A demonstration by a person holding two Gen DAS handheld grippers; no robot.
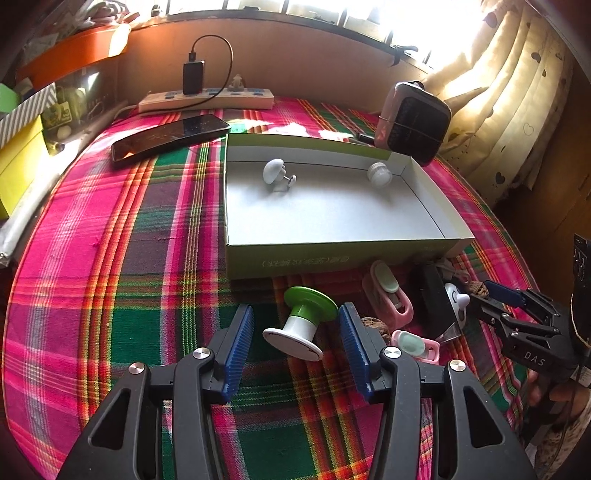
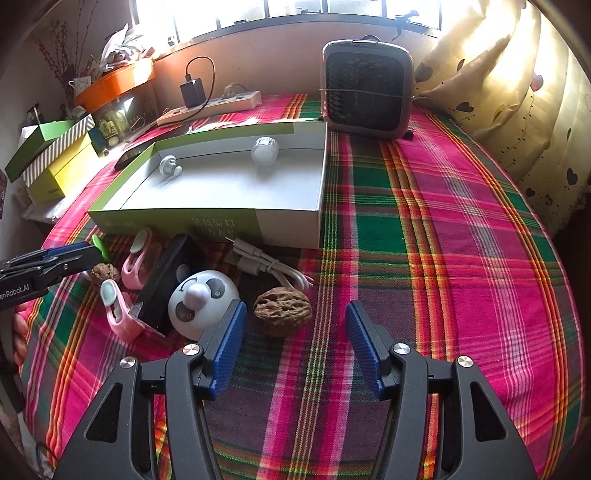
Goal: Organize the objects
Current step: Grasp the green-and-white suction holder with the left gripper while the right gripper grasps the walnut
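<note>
The green-and-white spool (image 1: 300, 323) lies tipped on the cloth near the open box (image 1: 332, 254), green end pointing far. The left gripper (image 1: 296, 328) straddles it, spread, pads clear. The right gripper (image 2: 295, 328) gapes beside a walnut (image 2: 282, 311), empty.

Place: a lived-in room of a home, by a window.
Table cover: a pink, green and red plaid cloth (image 2: 461, 229).
Window side: a cream curtain printed with dark hearts (image 2: 517, 92), sunlit, beneath a barred window (image 2: 295, 7).
Household gear: a white power strip with a black charger plugged in (image 1: 207, 99); a small pink-cased desk fan with a black grille (image 2: 367, 88); a black smartphone lying flat (image 1: 170, 134).
Clutter: stacked yellow and green cardboard boxes (image 2: 55, 162) and an orange tray of odds and ends (image 2: 114, 83).
</note>
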